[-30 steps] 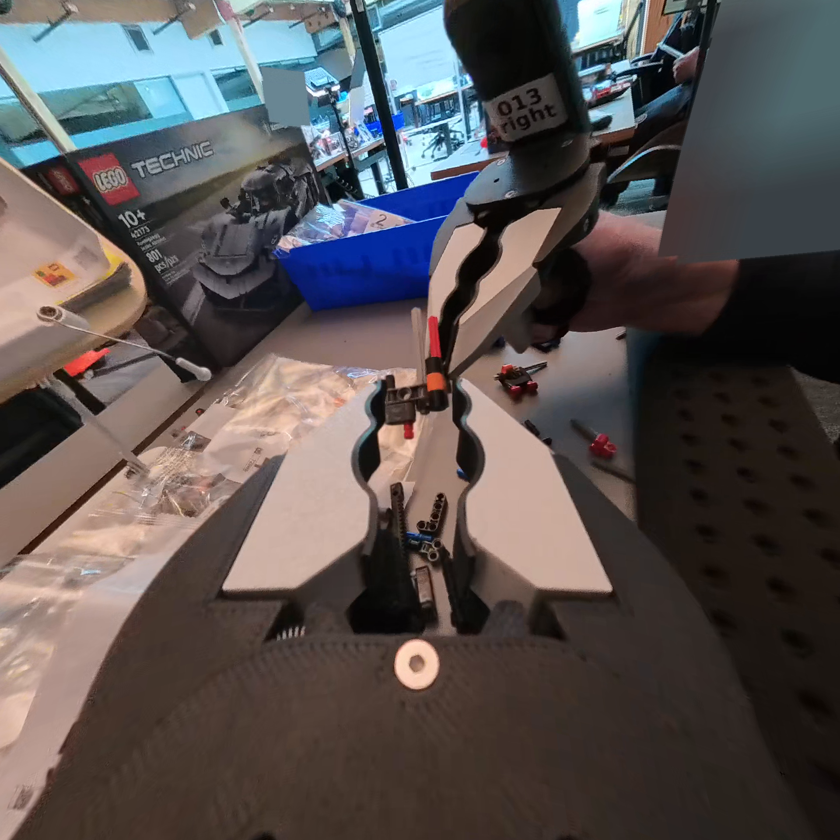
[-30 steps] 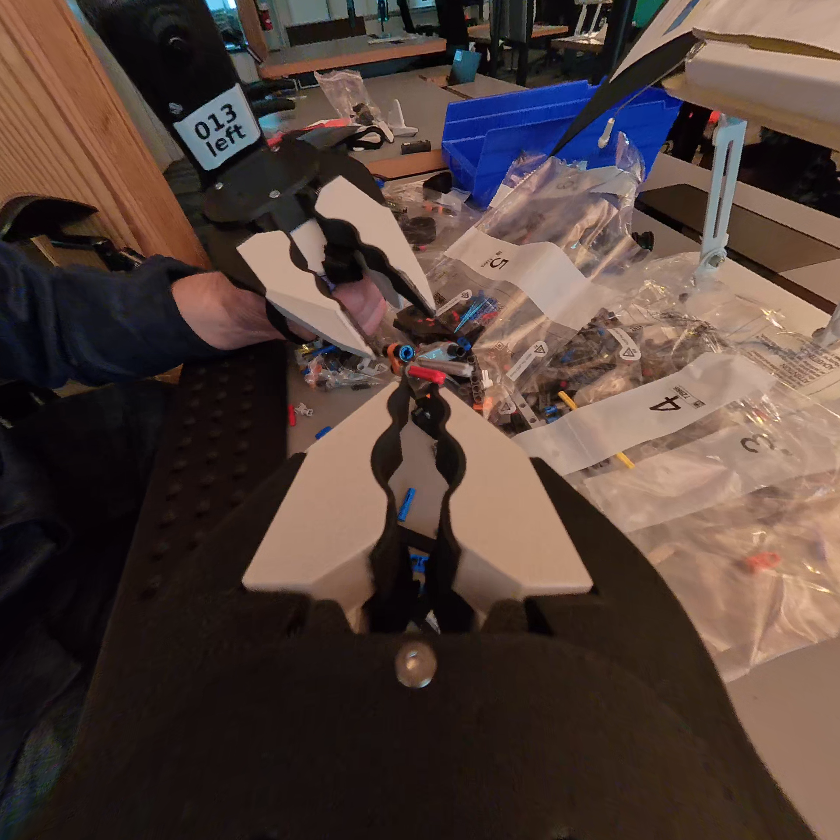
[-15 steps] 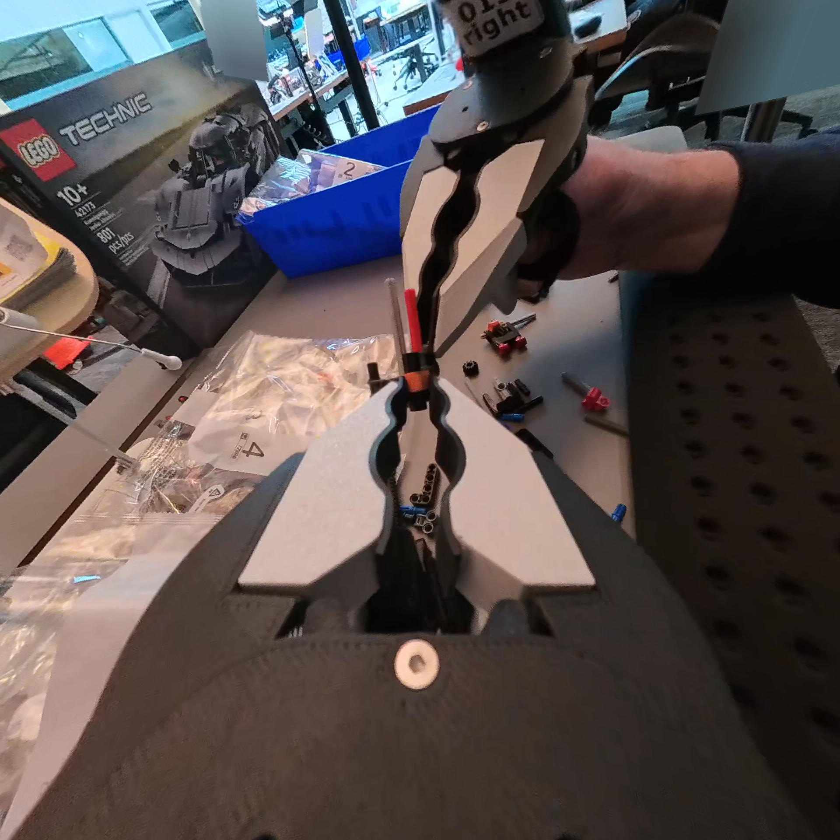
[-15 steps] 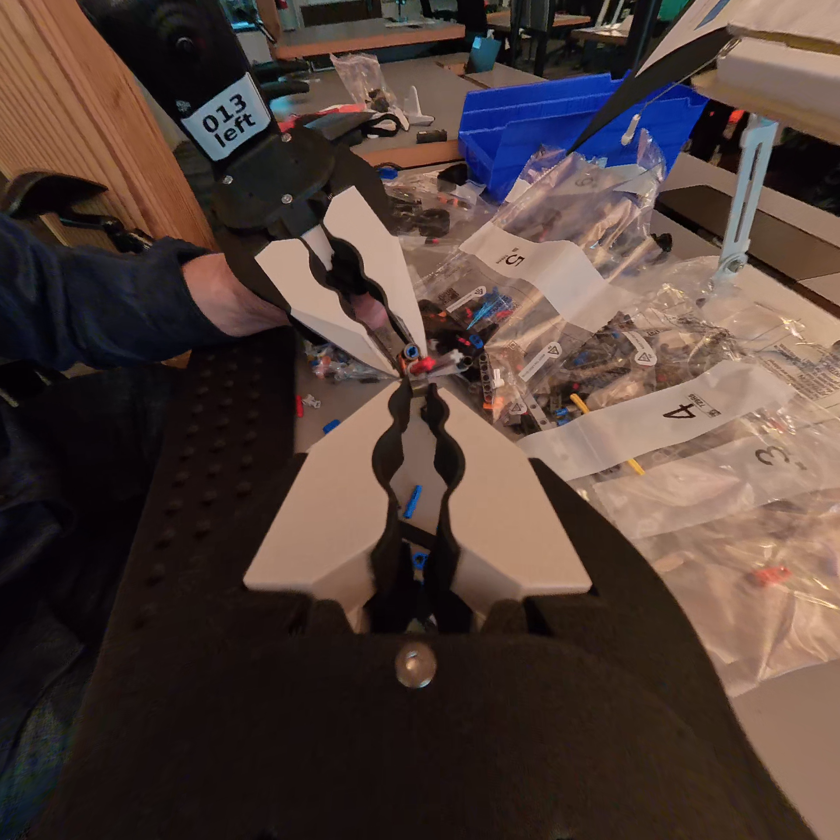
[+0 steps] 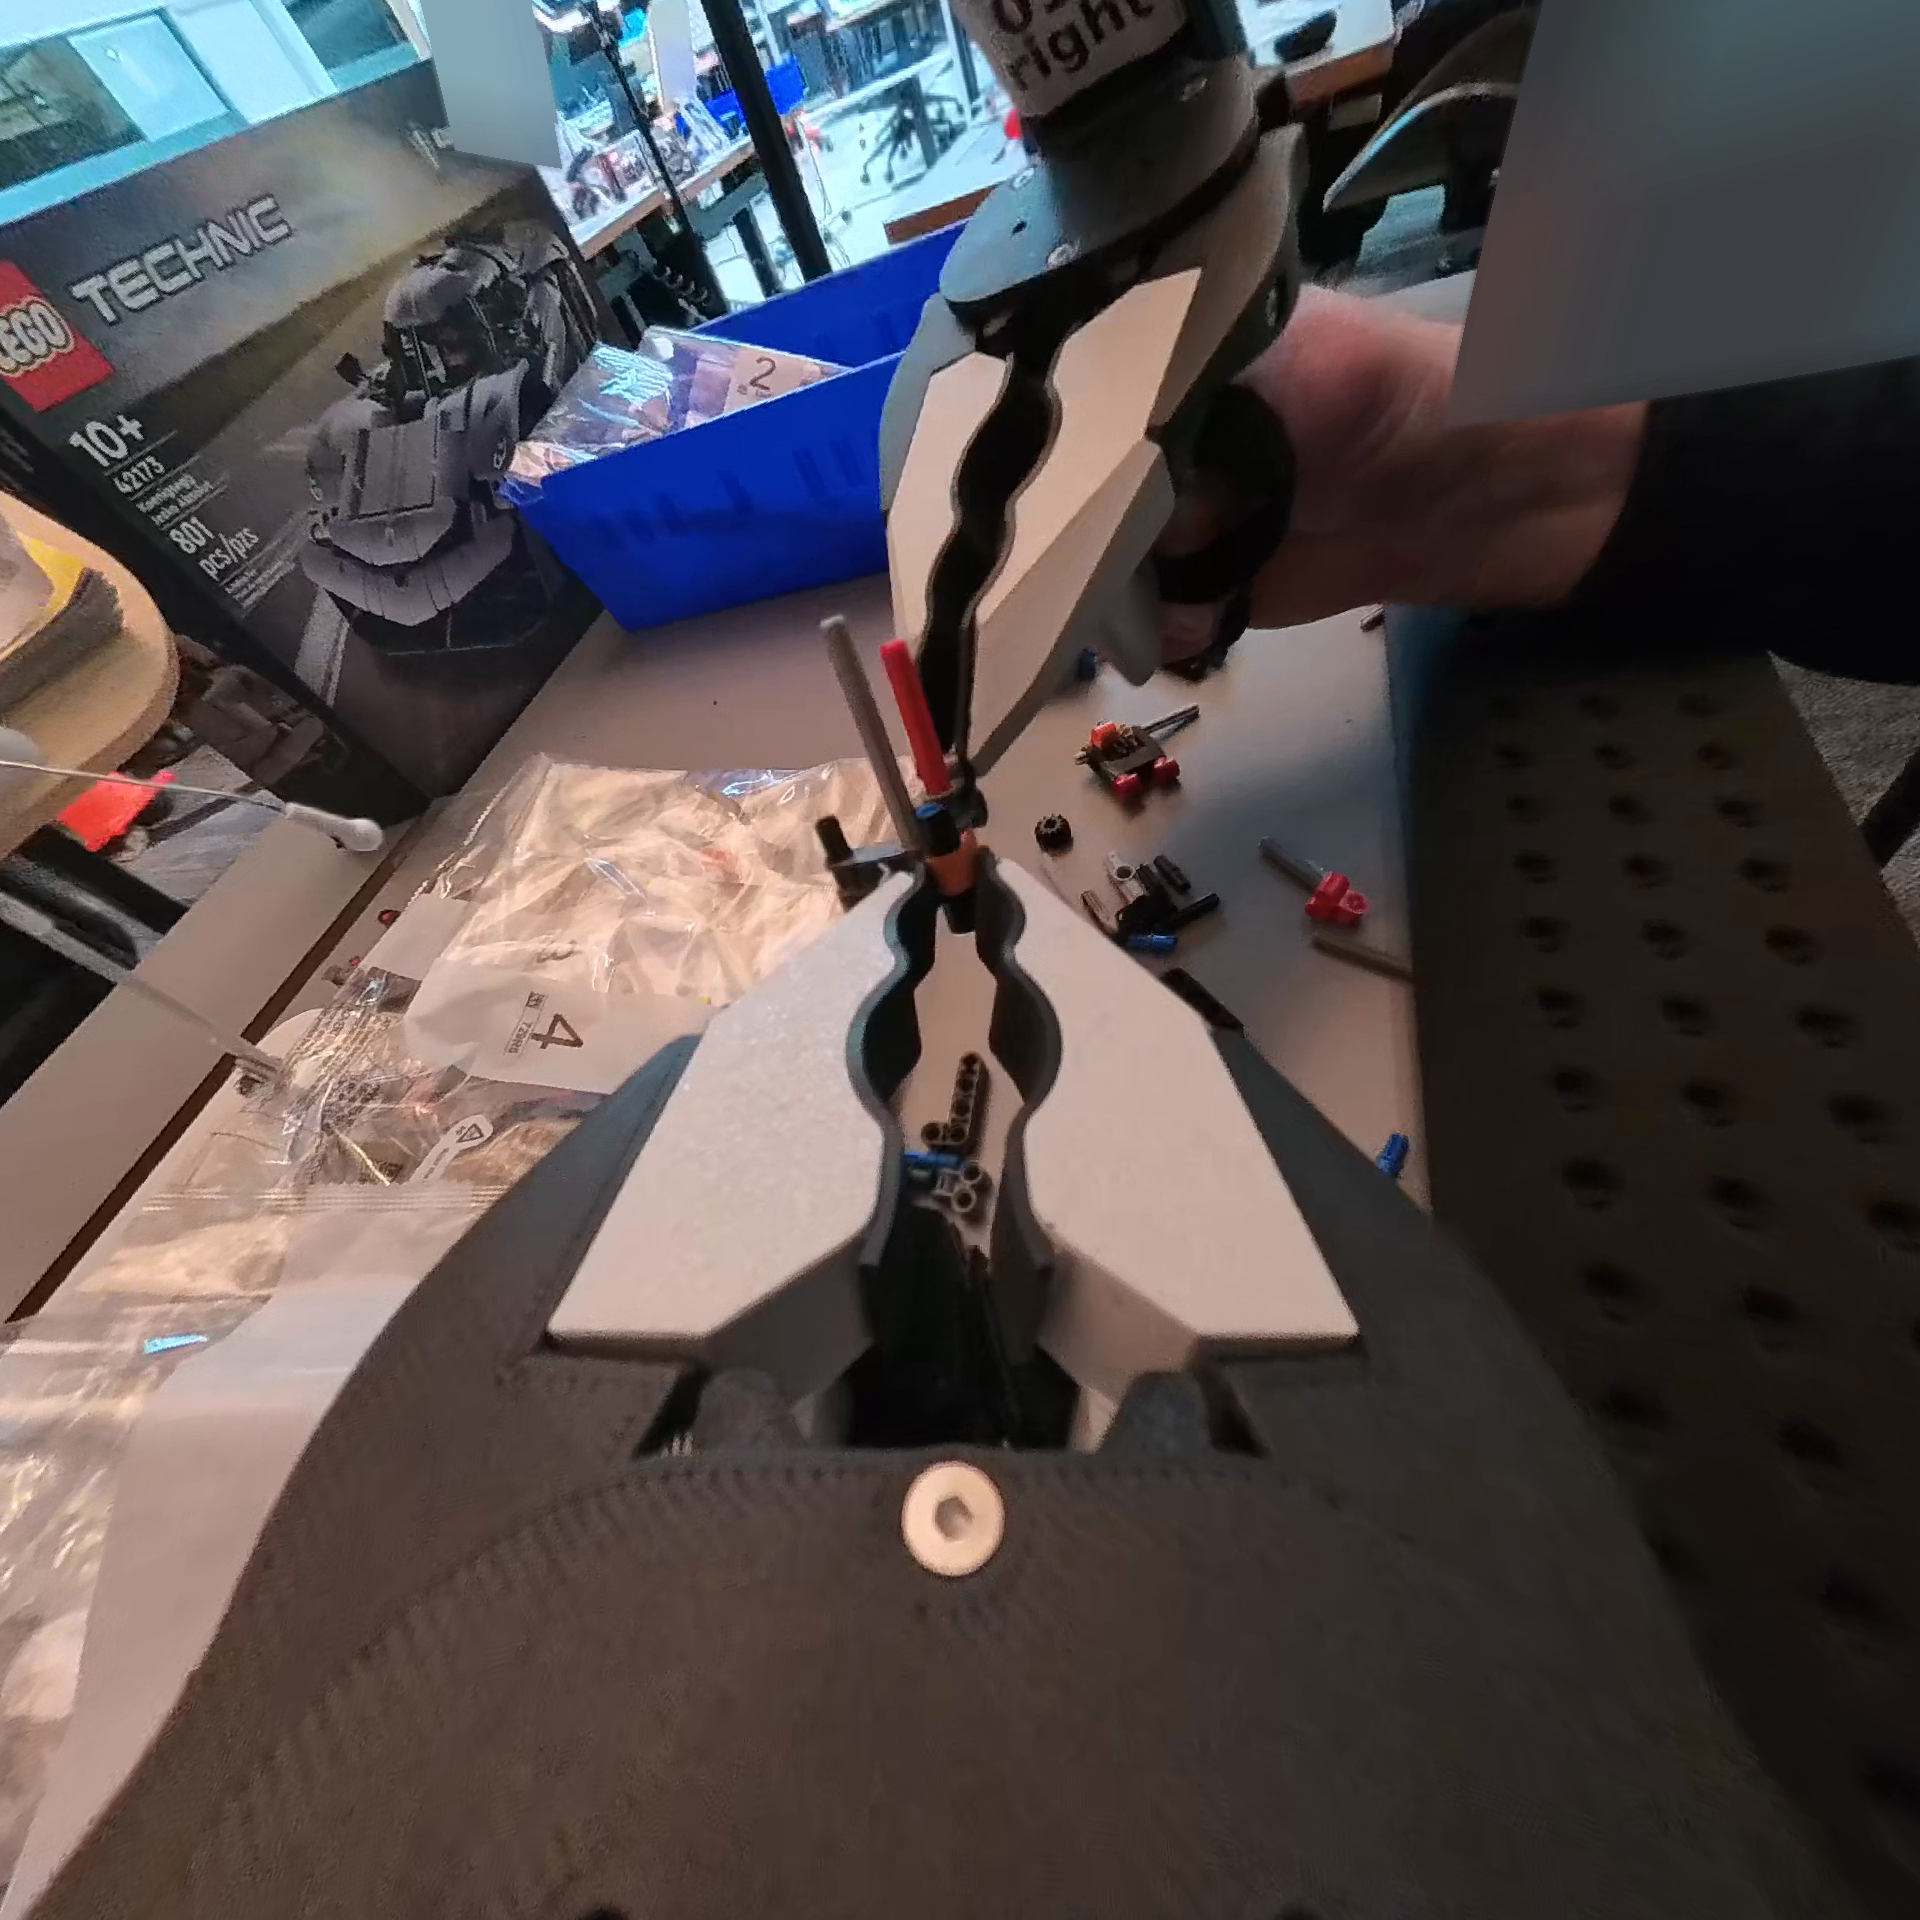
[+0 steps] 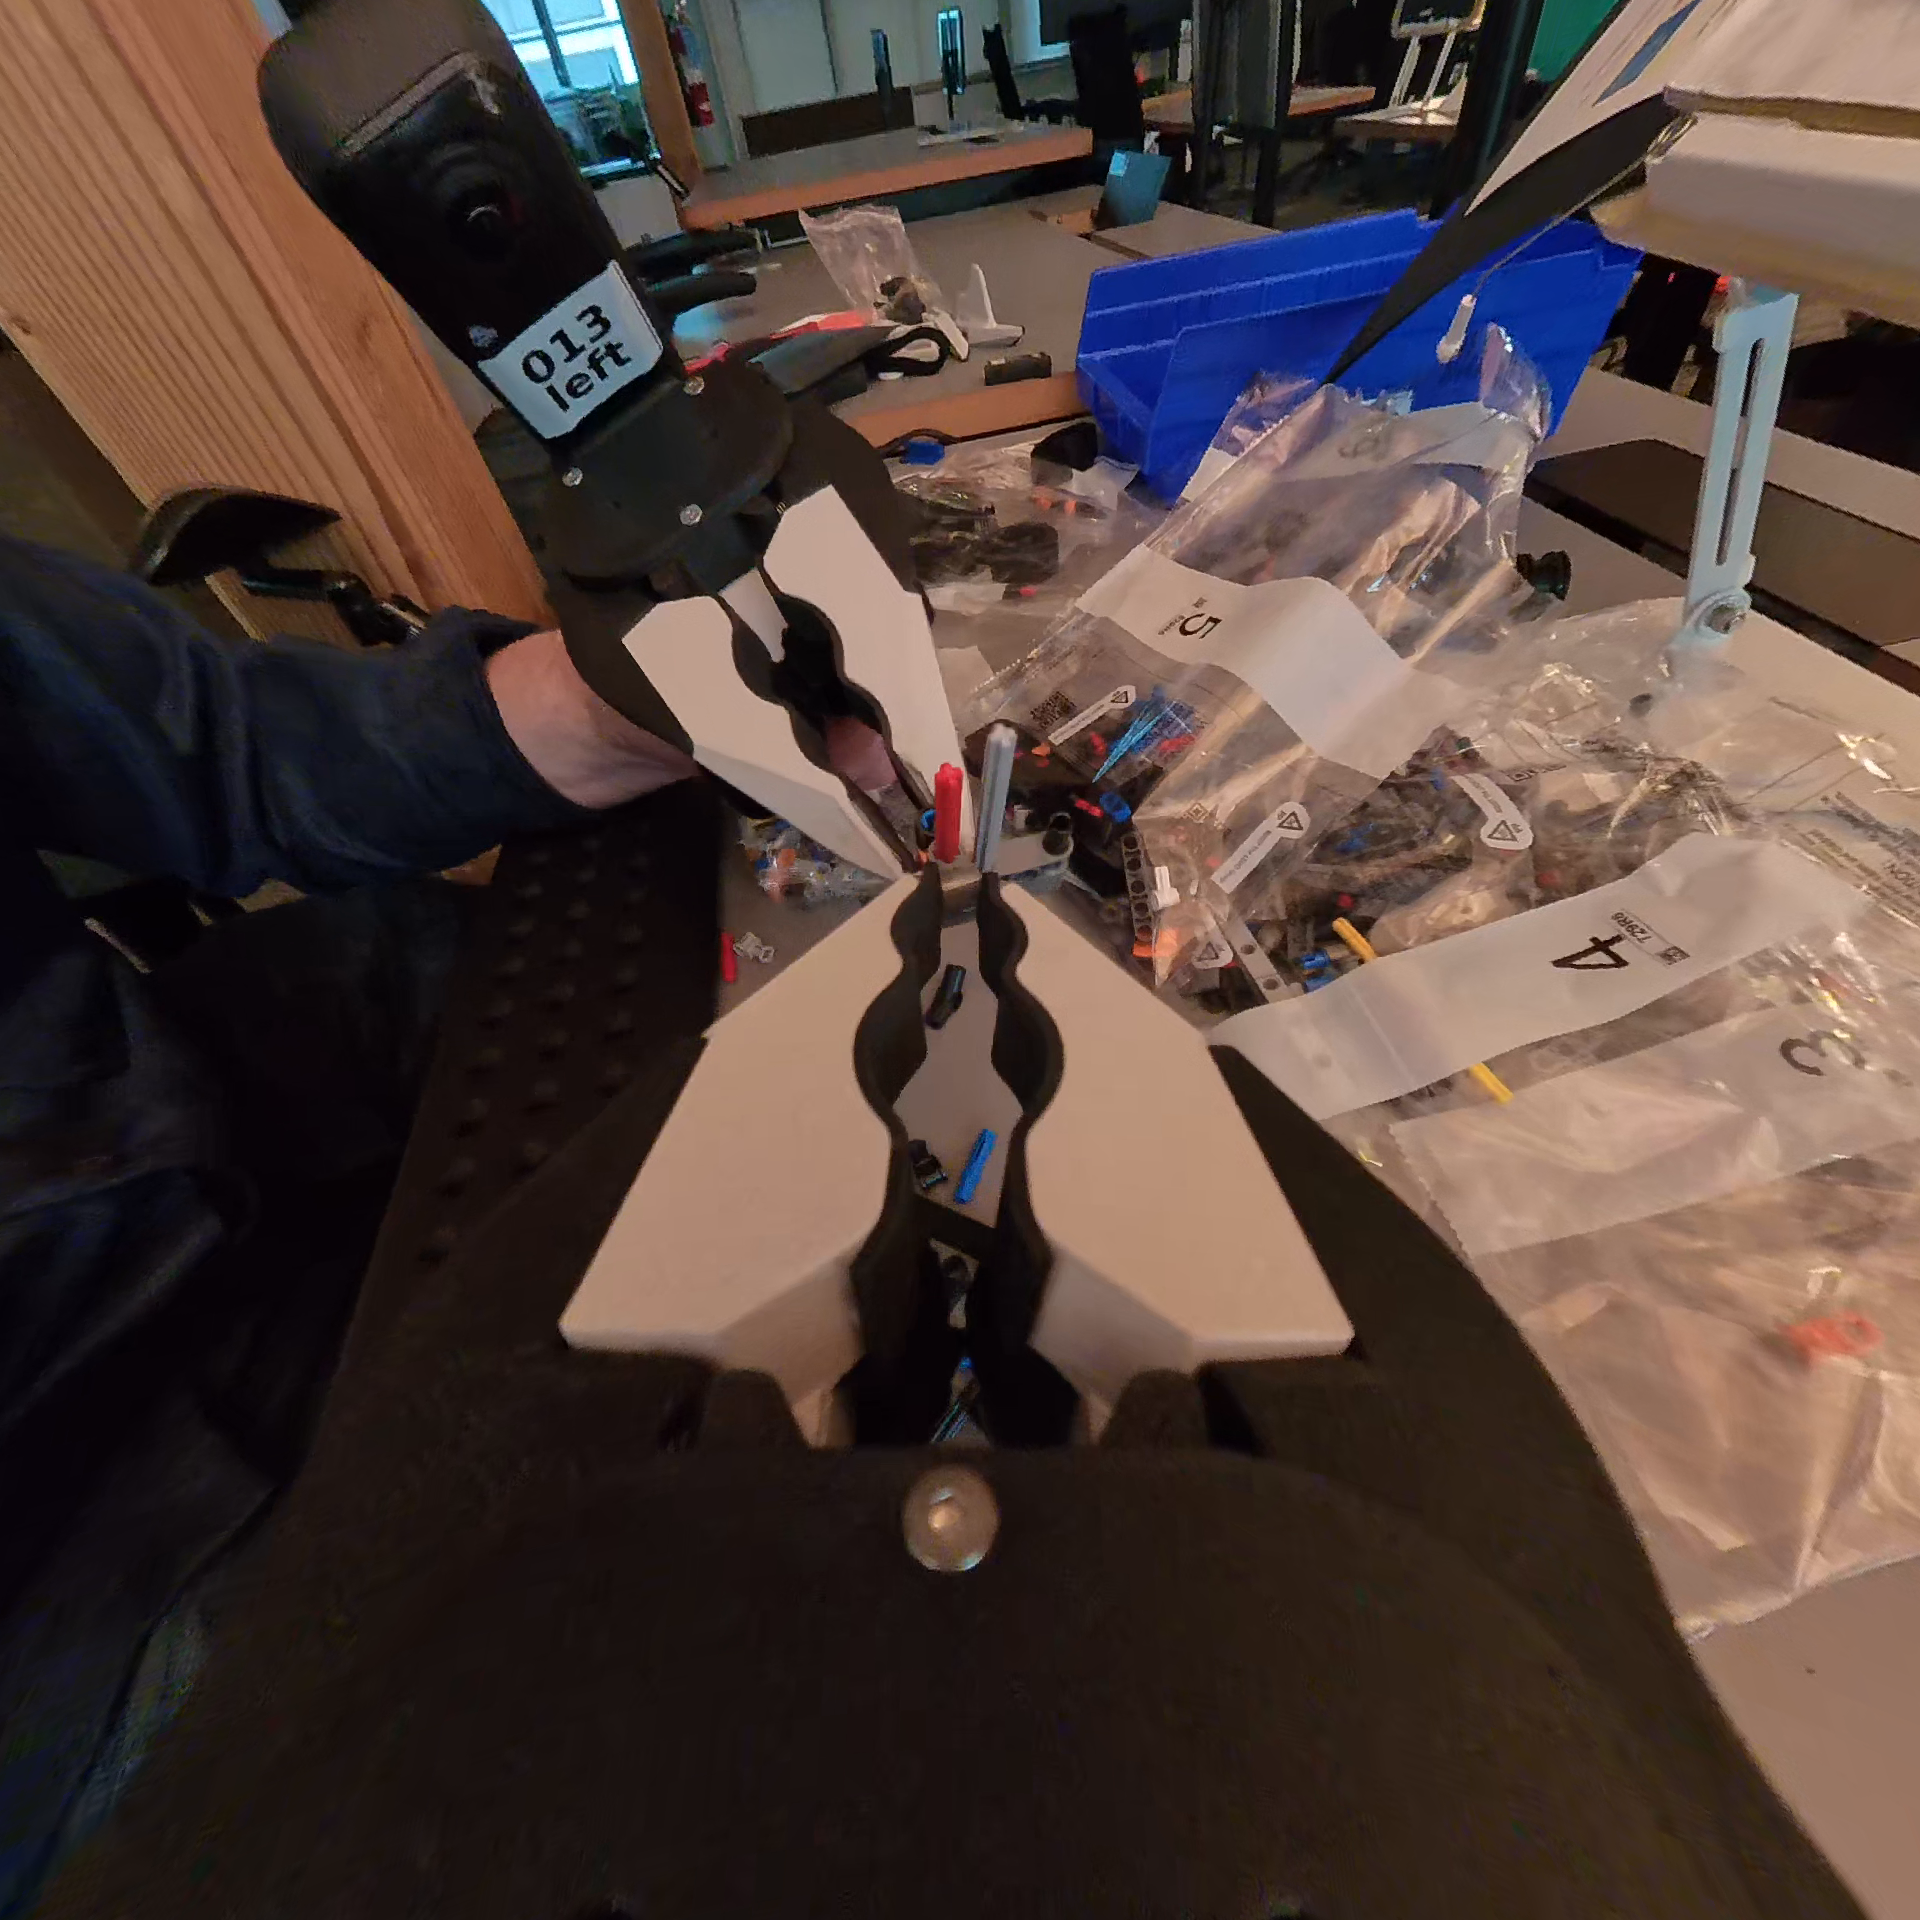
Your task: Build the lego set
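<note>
Since a second ago both grippers have drawn closer together: at the centre of the left wrist view, the left gripper [image 5: 951,883] is clamped on the orange bottom of a small lego assembly [image 5: 940,821] bearing a red axle [image 5: 914,717] and grey axle [image 5: 871,722], the right gripper [image 5: 961,764] pinching it from above. At the centre of the right wrist view, the right gripper [image 6: 958,881] grips the assembly's [image 6: 971,831] grey base, the left gripper [image 6: 914,847] meeting it from the upper left, beside clear numbered parts bags [image 6: 1455,935].
</note>
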Tool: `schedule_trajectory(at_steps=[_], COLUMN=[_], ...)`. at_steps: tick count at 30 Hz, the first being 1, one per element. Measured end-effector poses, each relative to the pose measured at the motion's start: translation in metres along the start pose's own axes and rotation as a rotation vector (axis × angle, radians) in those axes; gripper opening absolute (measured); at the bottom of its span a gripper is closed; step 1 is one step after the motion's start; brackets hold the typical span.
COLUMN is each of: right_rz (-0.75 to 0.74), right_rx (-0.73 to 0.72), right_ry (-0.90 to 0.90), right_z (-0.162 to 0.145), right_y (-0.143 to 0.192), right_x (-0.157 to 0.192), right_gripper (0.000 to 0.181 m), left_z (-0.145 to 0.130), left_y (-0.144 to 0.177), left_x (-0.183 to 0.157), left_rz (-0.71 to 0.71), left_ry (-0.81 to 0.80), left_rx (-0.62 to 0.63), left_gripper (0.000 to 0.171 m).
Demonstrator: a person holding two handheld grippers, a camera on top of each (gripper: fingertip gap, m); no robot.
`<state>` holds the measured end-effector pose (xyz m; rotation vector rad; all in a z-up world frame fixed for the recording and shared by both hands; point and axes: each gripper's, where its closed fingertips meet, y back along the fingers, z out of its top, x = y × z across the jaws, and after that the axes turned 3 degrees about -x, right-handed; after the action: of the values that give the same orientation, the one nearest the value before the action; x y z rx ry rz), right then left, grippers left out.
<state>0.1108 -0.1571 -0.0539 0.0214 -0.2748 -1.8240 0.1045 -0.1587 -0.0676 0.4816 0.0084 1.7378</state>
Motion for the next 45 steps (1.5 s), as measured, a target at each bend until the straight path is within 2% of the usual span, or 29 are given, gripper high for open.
schedule_trajectory(at_steps=[3, 7, 12, 16, 45], right_rz=[0.016, 0.012, 0.022, 0.021, 0.001], right_rx=[-0.023, 0.023, 0.037, 0.082, -0.032], right_ry=[-0.019, -0.030, -0.015, 0.008, -0.056], right_z=[0.003, -0.006, -0.008, -0.016, 0.003], right_y=[0.001, -0.002, -0.003, -0.009, -0.004], right_x=[0.001, -0.001, 0.001, 0.003, -0.002], right_gripper=[0.004, 0.004, 0.003, 0.003, 0.002], left_z=[0.002, -0.007, -0.003, -0.014, -0.004], left_y=[0.000, -0.002, -0.004, -0.009, -0.008], left_x=[-0.002, -0.002, -0.004, -0.007, 0.000], left_rz=[0.001, 0.002, -0.045, -0.044, 0.001], left_ry=[-0.016, -0.023, 0.073, 0.043, 0.045], left_rx=[0.000, 0.036, -0.015, 0.061, 0.056], left_gripper=[0.007, 0.007, 0.015, 0.016, 0.015])
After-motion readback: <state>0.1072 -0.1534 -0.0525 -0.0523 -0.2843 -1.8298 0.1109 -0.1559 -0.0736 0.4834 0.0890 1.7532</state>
